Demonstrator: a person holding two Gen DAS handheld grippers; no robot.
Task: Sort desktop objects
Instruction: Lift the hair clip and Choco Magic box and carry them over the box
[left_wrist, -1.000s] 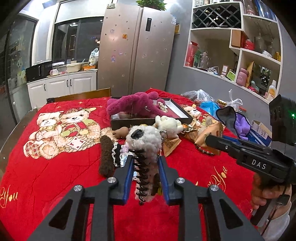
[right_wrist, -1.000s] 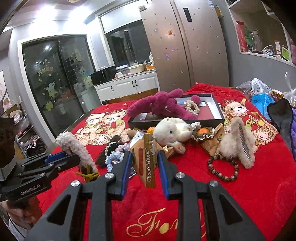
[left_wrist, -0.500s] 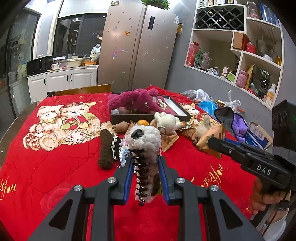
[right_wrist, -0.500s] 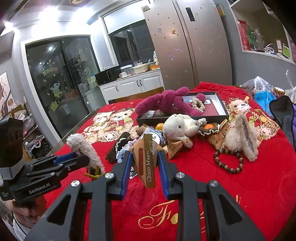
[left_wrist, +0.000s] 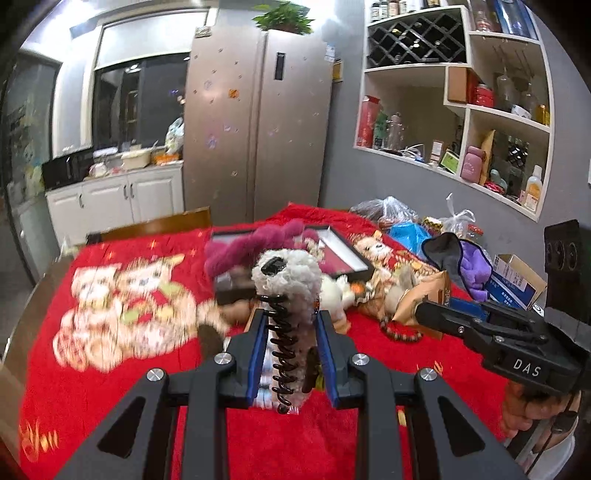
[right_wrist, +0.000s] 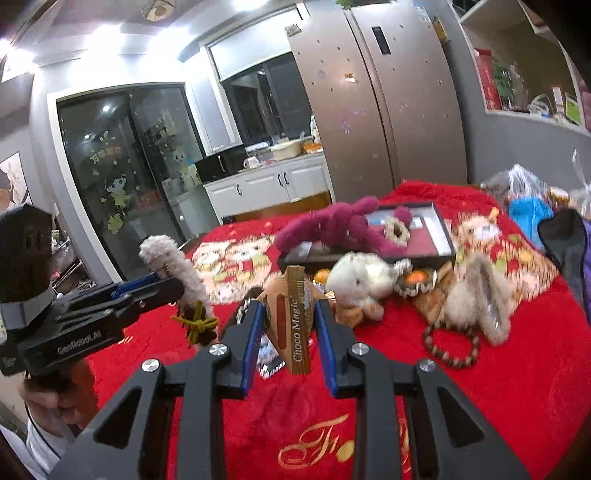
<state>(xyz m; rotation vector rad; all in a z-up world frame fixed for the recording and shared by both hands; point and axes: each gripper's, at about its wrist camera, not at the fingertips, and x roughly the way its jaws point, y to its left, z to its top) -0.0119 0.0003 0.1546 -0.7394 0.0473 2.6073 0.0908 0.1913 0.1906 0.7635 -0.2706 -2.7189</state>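
My left gripper (left_wrist: 290, 325) is shut on a fluffy white hair claw clip (left_wrist: 286, 284) with black teeth and holds it above the red tablecloth; it also shows in the right wrist view (right_wrist: 173, 267). My right gripper (right_wrist: 290, 321) is shut on a brown Choco Magic snack packet (right_wrist: 295, 317), lifted off the table; the packet shows in the left wrist view (left_wrist: 424, 299). A black tray (right_wrist: 437, 240) at the back holds a magenta plush toy (right_wrist: 340, 223). A white plush (right_wrist: 360, 278), a second fluffy clip (right_wrist: 480, 299) and a bead bracelet (right_wrist: 452, 345) lie on the cloth.
A red tablecloth (right_wrist: 517, 387) with bear prints covers the table. Plastic bags (left_wrist: 402, 221), a dark and purple cloth (left_wrist: 461, 254) and a cardboard box (left_wrist: 517, 277) crowd the right edge. A wooden chair back (left_wrist: 147, 225) stands behind the table. Wall shelves (left_wrist: 480, 110) are at right.
Both grippers have risen higher above the table with their objects still held. The table items look lower and farther in both views.
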